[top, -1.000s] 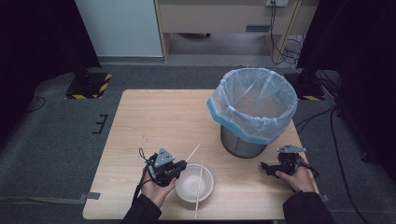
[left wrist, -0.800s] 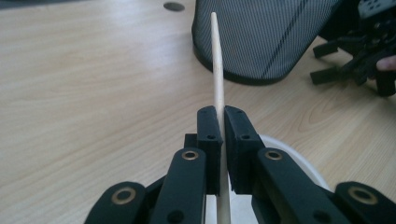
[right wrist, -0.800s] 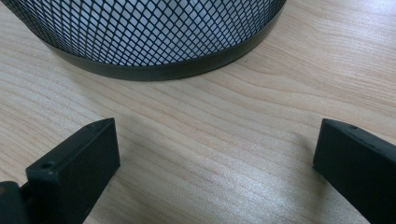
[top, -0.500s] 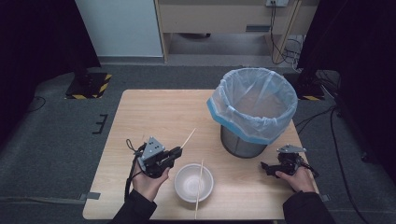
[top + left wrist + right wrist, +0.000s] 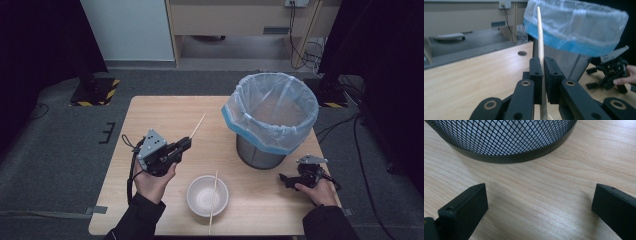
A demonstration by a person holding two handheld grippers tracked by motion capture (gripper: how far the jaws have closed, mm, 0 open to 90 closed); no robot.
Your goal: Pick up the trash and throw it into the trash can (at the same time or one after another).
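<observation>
Chopstick in hand: left tool has its jaws pressed together on one wooden chopstick, lifted off the table to the left of the bin, tip aimed up and towards the bin.
Grip: in the left gripper view the pads pinch the chopstick low on its length, so most of it stands free beyond them.
Second chopstick: lies across the white bowl in front of the bin and a little to its left, one end past the near rim; chopstick untouched.
Right tool: rests on the table just right of the bin's base, jaws spread wide with nothing between them.
Bin: black mesh with a loose clear-and-blue liner folded over the rim.
Risk: the thin round stick could swivel or slip in the flat pads during the carry; its long free end could snag the liner and drag it, or miss the opening.
Doubt: how deep the liner sags inside is hard to judge.
</observation>
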